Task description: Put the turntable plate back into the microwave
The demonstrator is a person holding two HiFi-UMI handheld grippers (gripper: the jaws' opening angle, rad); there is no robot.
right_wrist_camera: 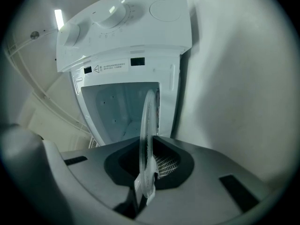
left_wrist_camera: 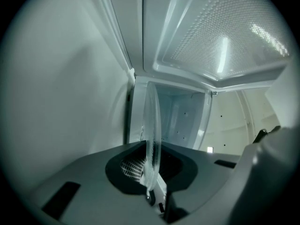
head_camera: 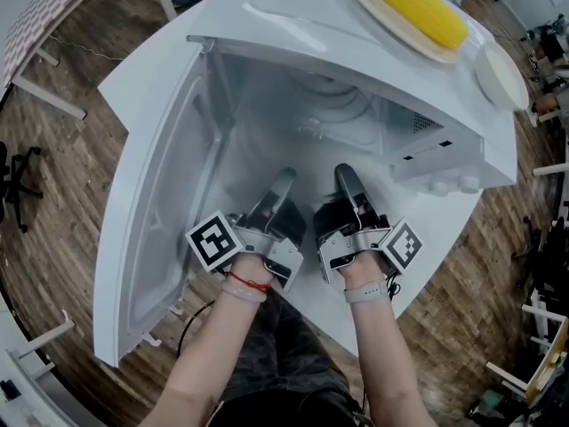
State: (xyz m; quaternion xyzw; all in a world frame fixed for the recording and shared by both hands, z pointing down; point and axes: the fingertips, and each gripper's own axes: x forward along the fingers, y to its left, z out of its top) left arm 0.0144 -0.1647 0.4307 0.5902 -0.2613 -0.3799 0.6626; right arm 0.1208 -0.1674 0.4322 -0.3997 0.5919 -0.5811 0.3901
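Turntable plate [left_wrist_camera: 151, 125] edge-on, clamped in left tool [left_wrist_camera: 153, 179], right tool [right_wrist_camera: 146, 175]

The head view is bright, evenly lit, bent at its edges; both gripper views are dim and dark-rimmed, the left showing glare on the microwave door [left_wrist_camera: 224, 46]

The right tongs [right_wrist_camera: 145, 182] are clamped on the rim of the clear glass turntable plate [right_wrist_camera: 149, 121], which shows edge-on as a thin upright sliver running away from the jaws. Beyond it the white microwave [right_wrist_camera: 126, 36] appears turned on its side, its open cavity [right_wrist_camera: 117, 111] in line with the plate. Above the cavity sit a printed label [right_wrist_camera: 110, 67] and 2 round knobs [right_wrist_camera: 112, 15]. A plain white surface [right_wrist_camera: 234, 78] fills the right.
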